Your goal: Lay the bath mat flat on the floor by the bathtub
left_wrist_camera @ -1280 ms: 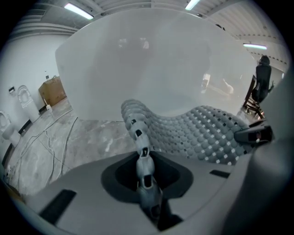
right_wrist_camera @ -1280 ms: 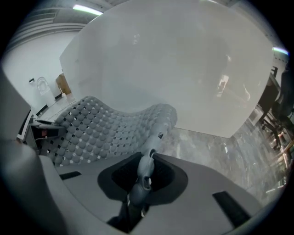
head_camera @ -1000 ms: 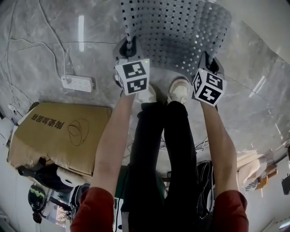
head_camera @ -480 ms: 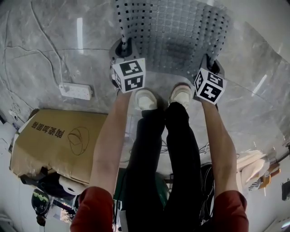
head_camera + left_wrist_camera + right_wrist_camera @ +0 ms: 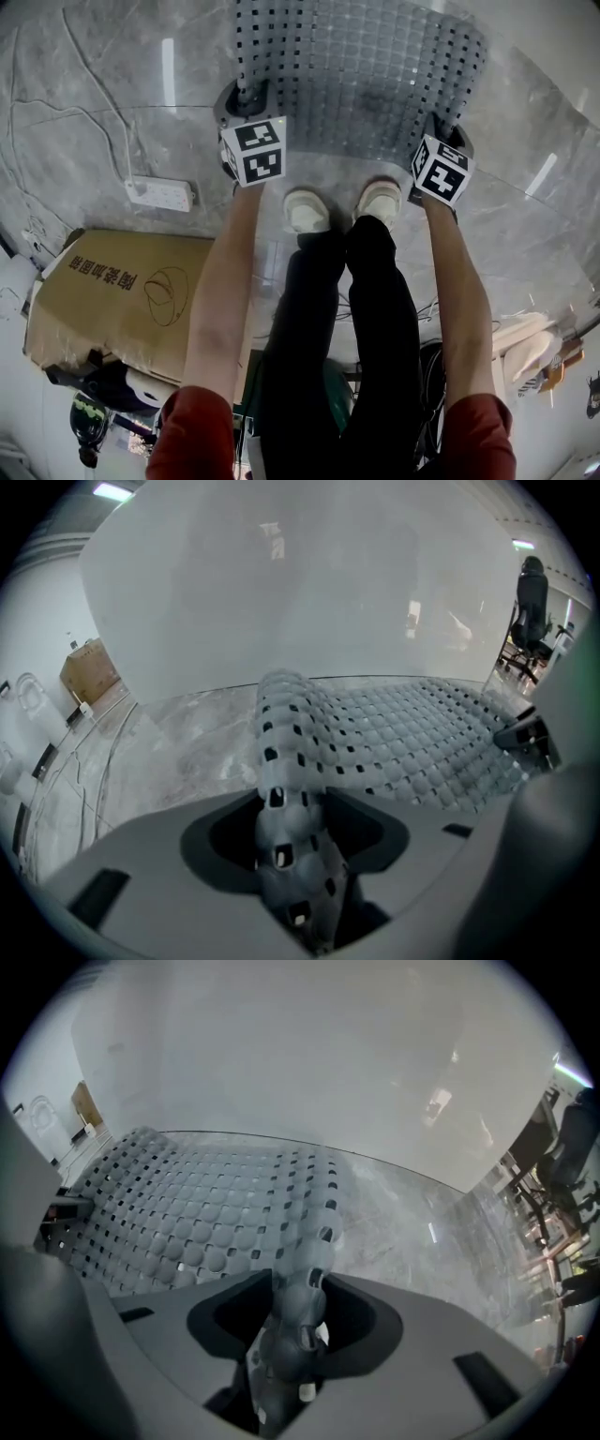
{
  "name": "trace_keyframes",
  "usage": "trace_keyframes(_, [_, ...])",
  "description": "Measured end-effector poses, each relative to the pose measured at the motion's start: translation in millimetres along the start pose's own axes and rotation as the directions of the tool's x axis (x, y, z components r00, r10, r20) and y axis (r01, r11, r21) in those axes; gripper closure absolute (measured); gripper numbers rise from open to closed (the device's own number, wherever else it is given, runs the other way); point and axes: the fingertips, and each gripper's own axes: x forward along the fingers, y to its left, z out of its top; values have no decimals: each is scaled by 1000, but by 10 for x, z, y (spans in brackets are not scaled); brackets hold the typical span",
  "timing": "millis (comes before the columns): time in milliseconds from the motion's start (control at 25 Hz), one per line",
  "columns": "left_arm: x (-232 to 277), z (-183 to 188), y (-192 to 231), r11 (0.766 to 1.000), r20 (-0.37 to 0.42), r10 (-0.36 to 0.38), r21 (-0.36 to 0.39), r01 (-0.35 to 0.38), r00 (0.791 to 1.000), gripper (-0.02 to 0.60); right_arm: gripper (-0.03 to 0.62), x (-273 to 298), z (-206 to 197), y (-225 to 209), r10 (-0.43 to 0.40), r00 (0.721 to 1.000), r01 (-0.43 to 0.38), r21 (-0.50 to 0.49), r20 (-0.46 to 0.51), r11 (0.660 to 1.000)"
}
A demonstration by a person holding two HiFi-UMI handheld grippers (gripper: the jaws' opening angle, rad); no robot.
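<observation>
Grey bath mat [image 5: 366, 75] between just-opened jaws, left hand-held gripper [image 5: 292, 860], right hand-held gripper [image 5: 292, 1340]

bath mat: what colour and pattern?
Bath mat: grey, gridded with small square holes; head view shows it best.

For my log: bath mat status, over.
Left gripper, right gripper: jaws just opening, corners of grey perforated rubber bath mat between them. Mat mostly down beside white bathtub. Nothing blocking.

Bathtub wall [image 5: 300, 583] ahead — floor [image 5: 94, 150] left open (power strip [image 5: 161, 194] there).
</observation>
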Motion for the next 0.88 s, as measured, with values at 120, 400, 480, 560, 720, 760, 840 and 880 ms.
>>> trace_keyframes(120, [36,-21,49,1000,-13,-12,-28,11,1000,360,381,95,-38,-101,-10,999,11,24,-39,1000])
trace_keyframes(400, [7,12,108,1000,-29,7,12,-6,1000,318,322,105,-7,-157,-9,999,8,-25,-40,1000])
trace_keyframes(480, [-14,11,114,1000,-45,2,-7,-3,999,308,319,55,17,-162,-9,1000,8,-16,-28,1000])
trace_keyframes(560, [-52,23,115,1000,-57,-3,-16,2,998,299,318,0,38,-153,-3,1000,3,-5,-19,1000])
trace_keyframes(720, [-190,66,103,1000,-64,-4,-23,3,998,293,318,-133,66,-155,5,1000,-5,4,-18,1000])
trace_keyframes(760, [-240,93,95,1000,-65,-5,-25,4,998,293,318,-179,89,-156,8,1000,-8,6,-15,1000])
trace_keyframes(840, [-367,177,77,1000,-65,-10,-28,8,998,293,318,-293,161,-146,15,1000,-15,7,-7,1000])
trace_keyframes(880, [-442,221,65,999,-67,-12,-33,10,998,293,318,-364,205,-137,19,1000,-19,7,-3,1000])
